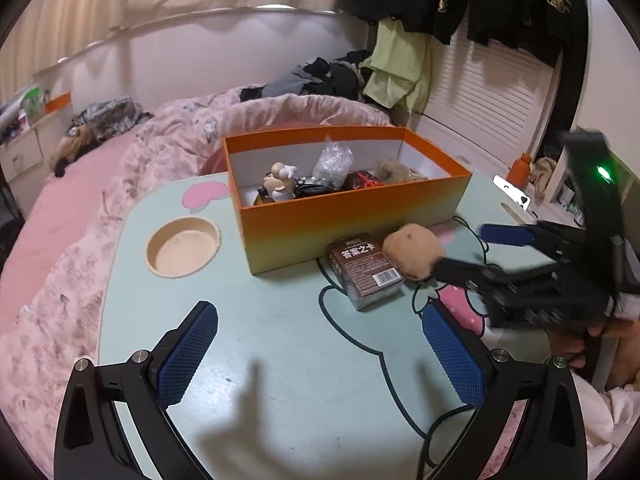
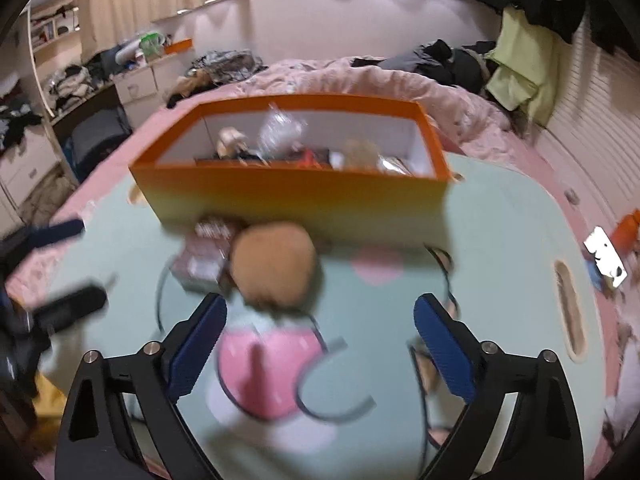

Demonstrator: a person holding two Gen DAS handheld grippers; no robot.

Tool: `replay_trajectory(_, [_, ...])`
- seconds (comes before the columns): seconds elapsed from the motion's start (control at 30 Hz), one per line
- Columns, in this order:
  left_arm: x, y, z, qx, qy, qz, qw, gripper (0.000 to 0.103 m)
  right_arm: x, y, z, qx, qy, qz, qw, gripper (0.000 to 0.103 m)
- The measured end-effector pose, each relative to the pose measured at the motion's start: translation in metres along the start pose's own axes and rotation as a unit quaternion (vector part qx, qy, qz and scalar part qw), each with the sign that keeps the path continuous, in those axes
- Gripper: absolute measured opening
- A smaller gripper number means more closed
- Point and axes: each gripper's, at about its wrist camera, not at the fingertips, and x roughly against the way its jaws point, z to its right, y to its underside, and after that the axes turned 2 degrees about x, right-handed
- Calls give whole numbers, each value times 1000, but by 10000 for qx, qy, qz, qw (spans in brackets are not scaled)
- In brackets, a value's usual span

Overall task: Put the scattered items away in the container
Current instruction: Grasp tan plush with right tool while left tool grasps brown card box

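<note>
— Orange box (image 1: 352, 216), where does it stand?

— At the far side of the pale green counter (image 1: 256, 344), which sits on a pink bed (image 1: 72, 184). Inside lie a small figurine (image 1: 281, 181), a crumpled clear bag (image 1: 332, 162), and other items too jumbled to name.

— What remains outside?

— A brown card box (image 1: 366, 270) and a tan plush ball (image 1: 414, 250), side by side and touching, just in front of the orange box's near wall.

— And the tools?

— The left hand-held gripper (image 1: 320, 354) hangs over bare counter, jaws spread wide, nothing between them. The right hand-held gripper (image 2: 320, 350), blurred in its own view, has its jaws wide apart too, empty, with the plush ball (image 2: 274, 266) just beyond its fingertips. From the left camera, one dark finger (image 1: 456, 270) of the right tool appears to touch the ball's near side.

— Anything else on the counter?

— A round recessed cup holder (image 1: 183, 247) at its left.
</note>
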Motion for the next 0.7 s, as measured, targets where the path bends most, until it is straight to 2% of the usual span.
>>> replay_trajectory(0.03, [0, 0, 0, -17, -46, 20, 10000, 102, -7, -5, -1, -62, -84, -83, 9999, 73])
replay_trajectory(0.07, [0, 0, 1, -28, -63, 32, 10000, 102, -13, -9, -1, -116, -145, -152, 9997, 68])
replay_trajectory(0.2, [2, 1, 4, -37, 16, 74, 10000, 102, -31, -15, -1, -244, -326, -309, 9987, 67])
replay_trajectory(0.23, [3, 1, 5, -42, 38, 81, 10000, 102, -33, -15, -2, -238, -403, -329, 9984, 58])
replay_trajectory(0.27, [3, 1, 6, -50, 50, 83, 9999, 102, -33, -14, -3, -216, -466, -322, 9982, 44])
replay_trajectory(0.3, [2, 1, 7, -57, 57, 84, 9999, 102, -32, -12, -4, -194, -484, -310, 9982, 40])
replay_trajectory(0.53, [-18, 2, 13, 75, 207, -258, 9994, 102, -2, 7, 10, -398, -390, 8, 9984, 39])
replay_trajectory(0.7, [-38, -6, 30, 27, 232, -347, 9991, 102, 28, 24, 35, -831, 100, 419, 9956, 39])
